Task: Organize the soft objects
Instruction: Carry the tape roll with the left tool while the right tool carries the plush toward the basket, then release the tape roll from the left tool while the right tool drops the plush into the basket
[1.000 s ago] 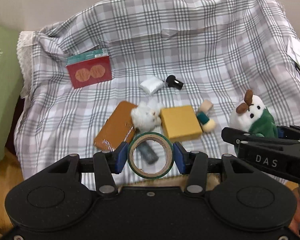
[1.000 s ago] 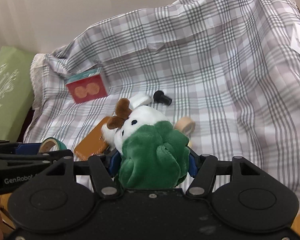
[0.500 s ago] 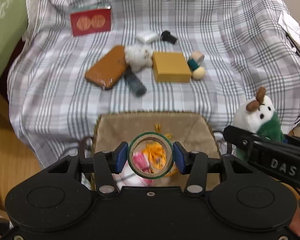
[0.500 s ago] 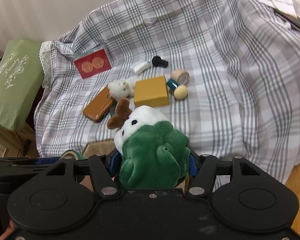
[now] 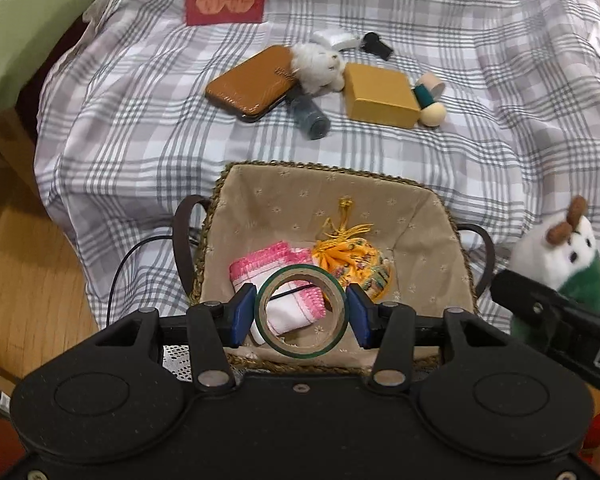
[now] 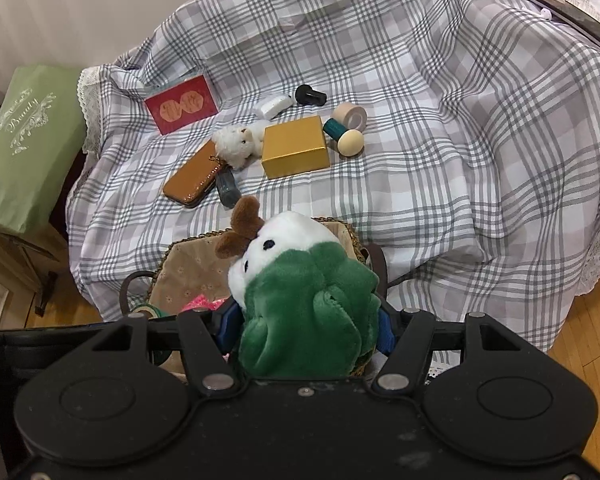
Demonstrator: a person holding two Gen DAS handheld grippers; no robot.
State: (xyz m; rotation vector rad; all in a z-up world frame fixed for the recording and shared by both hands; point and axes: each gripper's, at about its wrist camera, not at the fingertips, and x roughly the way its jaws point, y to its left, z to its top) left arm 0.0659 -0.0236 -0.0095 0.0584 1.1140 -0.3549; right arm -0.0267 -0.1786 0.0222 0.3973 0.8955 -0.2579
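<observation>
At the far left a green cushion [image 5: 24, 20] is seen beside the plaid cloth [image 5: 140, 128], on which a red card [image 5: 225, 0], a brown case [image 5: 249, 80], a small white plush [image 5: 318, 66], a dark bottle [image 5: 310, 116], a yellow box [image 5: 380, 96] and a wooden stamp [image 5: 430, 108] are spread, with a tan tape roll [image 6: 350, 115] shown behind the stamp in the right wrist view. Below them the lined basket [image 5: 432, 216] is placed, and a pink-edged cloth [image 5: 268, 268] and a yellow tasselled pouch [image 5: 352, 258] are already held in it, so part of the sorting is judged done. The small white plush is left on the cloth, apart from the basket, and is judged the soft item not yet collected; the hard items around it are presumably to be left. The left gripper [image 5: 300, 314] is clamped on a green tape roll [image 5: 300, 342], which is held upright between the blue pads directly above the near half of the basket. To the right, the right gripper [image 6: 306, 326] is closed on the green body of a reindeer plush [image 6: 300, 300], whose white head and brown antlers are projected forward past the jaws. This plush is positioned over the basket's right side, not yet released. Both held items are judged ready to be lowered and let go.
</observation>
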